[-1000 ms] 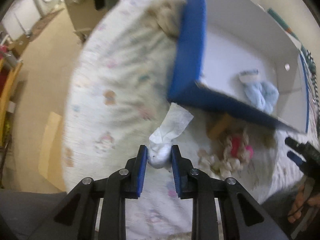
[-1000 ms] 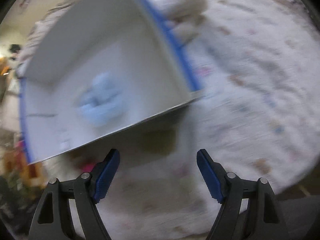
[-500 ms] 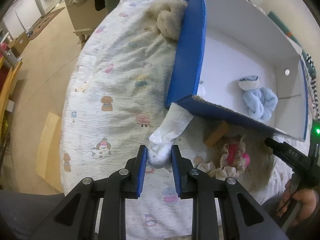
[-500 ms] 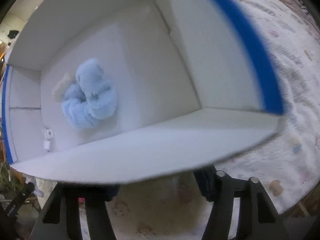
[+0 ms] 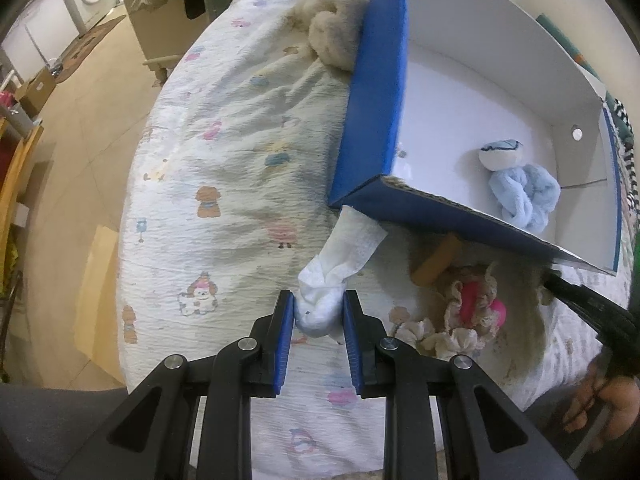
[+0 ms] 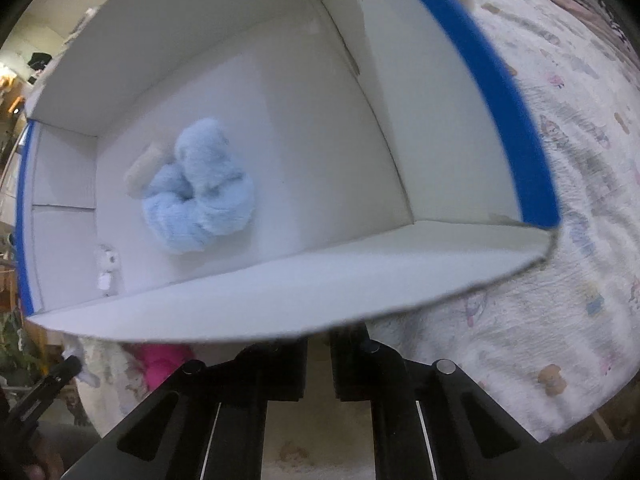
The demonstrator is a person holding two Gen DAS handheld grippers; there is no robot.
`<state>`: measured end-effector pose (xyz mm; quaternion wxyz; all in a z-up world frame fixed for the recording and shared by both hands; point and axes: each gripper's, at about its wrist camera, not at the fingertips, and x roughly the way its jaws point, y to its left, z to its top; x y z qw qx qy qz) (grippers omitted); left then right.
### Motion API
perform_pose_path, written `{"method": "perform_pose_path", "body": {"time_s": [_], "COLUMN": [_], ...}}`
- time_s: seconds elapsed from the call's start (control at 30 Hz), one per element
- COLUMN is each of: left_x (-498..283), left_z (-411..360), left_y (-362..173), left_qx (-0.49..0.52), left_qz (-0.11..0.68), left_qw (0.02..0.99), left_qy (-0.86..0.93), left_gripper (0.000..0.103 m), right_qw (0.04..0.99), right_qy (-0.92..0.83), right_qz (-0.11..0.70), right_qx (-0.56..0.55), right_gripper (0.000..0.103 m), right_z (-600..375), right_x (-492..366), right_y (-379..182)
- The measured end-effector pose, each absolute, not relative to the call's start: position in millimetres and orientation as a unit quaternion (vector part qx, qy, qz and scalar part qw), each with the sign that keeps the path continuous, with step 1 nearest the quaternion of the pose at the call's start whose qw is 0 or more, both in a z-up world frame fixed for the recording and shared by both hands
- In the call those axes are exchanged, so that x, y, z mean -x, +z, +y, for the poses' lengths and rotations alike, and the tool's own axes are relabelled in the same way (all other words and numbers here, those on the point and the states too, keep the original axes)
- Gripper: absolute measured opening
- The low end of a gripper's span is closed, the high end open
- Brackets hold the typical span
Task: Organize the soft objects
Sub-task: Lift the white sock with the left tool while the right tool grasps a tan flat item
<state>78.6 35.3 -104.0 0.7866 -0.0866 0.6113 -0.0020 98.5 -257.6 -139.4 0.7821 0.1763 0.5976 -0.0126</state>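
Observation:
My left gripper is shut on a white sock, which hangs over the patterned bedspread just in front of the box's corner. The box is blue outside and white inside, and a fluffy light-blue soft item lies in it. In the right wrist view that blue item sits mid-floor of the box. My right gripper is shut, its tips hidden under the box's near wall, which they clamp. Seen from the left, the right gripper meets that wall's right end.
A beige fluffy bundle rests against the box's far blue side. A pink and lace item and a tan roll lie below the box's near wall. A hand holds the right gripper. The floor lies left of the bed.
The right gripper's jaws went from wide apart to shut at the box's near wall, and the box came to fill its view. The left gripper kept still with the sock.

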Motion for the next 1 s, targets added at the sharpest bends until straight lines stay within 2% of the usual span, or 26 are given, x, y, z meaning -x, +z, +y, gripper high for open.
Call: {"method": "perform_pose_path", "body": {"time_s": [0.33, 0.7, 1.0], "left_x": [-69.6, -47.5, -69.3], "left_z": [49.6, 76.3, 47.0], "left_y": [-102.1, -54.1, -5.5], "left_qx": [0.085, 0.116, 0.098], "left_qz": [0.604, 0.552, 0.511], "left_qw": [0.792, 0.825, 0.854], "left_qy": [0.026, 0.034, -0.001], "left_gripper": [0.022, 0.022, 0.022], "right_qw": [0.802, 0.825, 0.845], "right_qy": [0.044, 0.13, 0.172], "right_qz": [0.566, 0.515, 0.467], "right_qx": [-0.186, -0.192, -0.195], "right_gripper": [0.011, 0.011, 0.011], "right_z": [-250.0, -239.5, -225.9], "right_x": [-68.5, -30.5, -63.2], "right_y": [-105.9, -50.8, -4.1]}}
